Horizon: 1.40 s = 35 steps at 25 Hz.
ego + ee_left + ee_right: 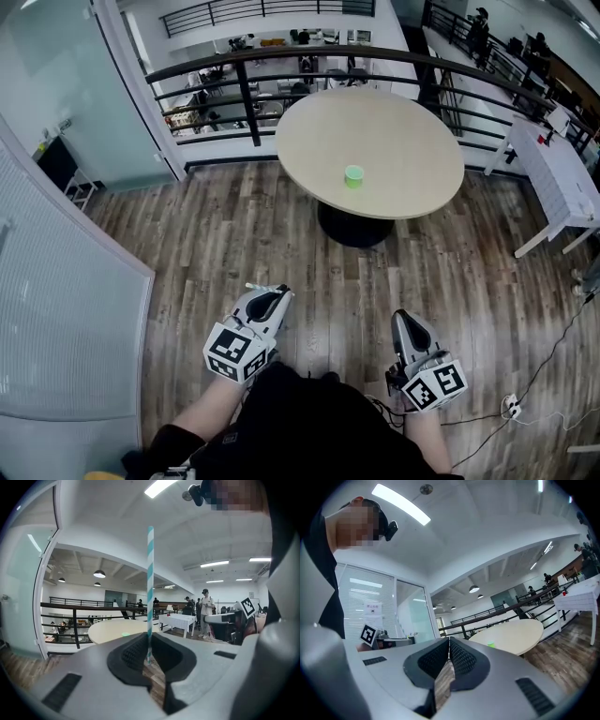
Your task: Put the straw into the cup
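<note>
**Straw pinched in the left gripper, cup way over on the round table**

So the person was standing on the wood floor (234, 234) well back from the round beige table (394, 122), both grippers held low in front of the body.

The left gripper (270, 296) had its jaws squeezed onto the bottom end of a teal and white striped straw (150, 588). In the left gripper view the straw stood up from between the dark pads (133, 653) and ran straight towards the ceiling, pretty much upright in the frame. I couldn't make the straw out clearly from the head view.

The right gripper (407, 323) was just closed up: in its own view the two ribbed pads (461, 656) met at the tips with nothing between them, only a sliver of floor showing lower down.

The cup (353, 176) was a small green one, sitting upright on the table on its own, towards the near edge. It was well apart from both grippers. Both gripper views caught it only as a tiny green spot on the tabletop.

Behind the table ran a dark metal railing (281, 56) with a lower floor below it. A white rectangular table (562, 178) stood off to the right, and a glass partition (56, 262) was on the left
</note>
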{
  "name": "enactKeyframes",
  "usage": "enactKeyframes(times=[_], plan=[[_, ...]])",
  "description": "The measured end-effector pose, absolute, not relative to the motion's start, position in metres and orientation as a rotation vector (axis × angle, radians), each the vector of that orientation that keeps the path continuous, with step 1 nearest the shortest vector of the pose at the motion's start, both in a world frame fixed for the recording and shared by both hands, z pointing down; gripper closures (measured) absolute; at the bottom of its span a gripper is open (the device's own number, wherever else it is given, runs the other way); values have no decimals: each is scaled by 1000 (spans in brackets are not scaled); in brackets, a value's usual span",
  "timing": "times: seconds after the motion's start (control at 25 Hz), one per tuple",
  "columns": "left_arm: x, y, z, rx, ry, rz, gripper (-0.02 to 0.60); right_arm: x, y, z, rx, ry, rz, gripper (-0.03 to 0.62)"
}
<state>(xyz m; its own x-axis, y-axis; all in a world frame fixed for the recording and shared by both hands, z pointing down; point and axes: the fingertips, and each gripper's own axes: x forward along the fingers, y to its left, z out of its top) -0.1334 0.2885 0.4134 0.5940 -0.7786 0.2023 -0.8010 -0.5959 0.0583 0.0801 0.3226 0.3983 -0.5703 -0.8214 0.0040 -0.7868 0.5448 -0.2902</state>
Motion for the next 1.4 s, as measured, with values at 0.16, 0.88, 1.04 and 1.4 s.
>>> enactKeyframes(times=[0.16, 0.88, 1.04, 1.4], plan=[[-115, 290, 411, 2697, -1331, 253, 552, 100, 328, 407, -1395, 2658, -400, 571], [-80, 214, 431, 2666, -1273, 226, 552, 137, 254, 422, -1474, 2618, -477, 571], [-82, 174, 433, 2672, -1261, 222, 552, 135, 216, 424, -1485, 2616, -478, 571], [-99, 82, 431, 2704, -1198, 224, 552, 110, 128, 424, -1517, 2594, -506, 571]])
